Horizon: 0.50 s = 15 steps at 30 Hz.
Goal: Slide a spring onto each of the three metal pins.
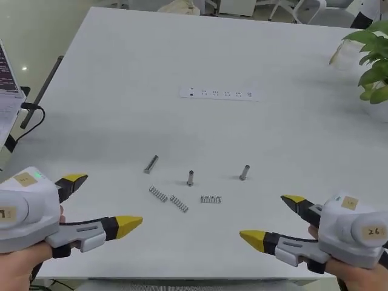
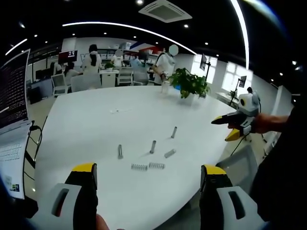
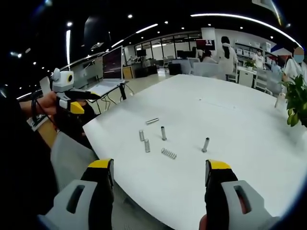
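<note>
Yellow-tipped left tongs (image 1: 103, 202) and right tongs (image 1: 271, 217) both spread wide, gripping nothing, over near table (image 1: 182, 54) edge, apart from springs (image 1: 179, 203), pins (image 1: 190, 177).

Pretty sure we're in an open-plan office: big white meeting table (image 1: 121, 109) with a flush white socket strip (image 1: 219, 93) at 12 o'clock, leafy green potted plant (image 1: 373, 54) at 2, open laptop (image 1: 6, 70) at 10, swivel chairs (image 1: 294, 7) beyond.

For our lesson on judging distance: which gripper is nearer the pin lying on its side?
Left. In the head view the left gripper sits below-left of the lying pin; the right gripper is much farther off, to its lower right.
</note>
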Motion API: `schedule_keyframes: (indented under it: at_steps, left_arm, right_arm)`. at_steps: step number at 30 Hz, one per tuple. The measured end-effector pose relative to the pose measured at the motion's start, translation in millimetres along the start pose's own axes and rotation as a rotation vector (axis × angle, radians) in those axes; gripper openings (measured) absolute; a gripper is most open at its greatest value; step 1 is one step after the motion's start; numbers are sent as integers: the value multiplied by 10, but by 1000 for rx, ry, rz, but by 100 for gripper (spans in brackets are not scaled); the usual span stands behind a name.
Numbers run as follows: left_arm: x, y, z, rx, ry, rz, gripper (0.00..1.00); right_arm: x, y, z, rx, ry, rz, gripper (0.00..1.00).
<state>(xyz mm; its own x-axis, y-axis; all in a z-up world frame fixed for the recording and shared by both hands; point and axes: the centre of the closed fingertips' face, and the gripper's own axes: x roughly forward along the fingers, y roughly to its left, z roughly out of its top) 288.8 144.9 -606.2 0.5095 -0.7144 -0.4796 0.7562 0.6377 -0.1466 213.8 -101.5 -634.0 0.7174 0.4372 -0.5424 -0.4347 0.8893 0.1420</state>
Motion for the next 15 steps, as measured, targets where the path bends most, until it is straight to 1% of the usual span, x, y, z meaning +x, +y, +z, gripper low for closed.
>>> schedule_keyframes:
  at_steps: [3, 9, 15]
  left_arm:
    - [0, 0, -31, -2, 4, 5, 86]
    - [-1, -1, -60, -3, 7, 12, 86]
    - [35, 0, -58, 0, 9, 14, 86]
  right_arm:
    - [3, -25, 8, -6, -2, 6, 77]
    - [48, -38, -18, -34, 19, 34, 77]
    - [88, -37, -10, -46, 26, 54, 77]
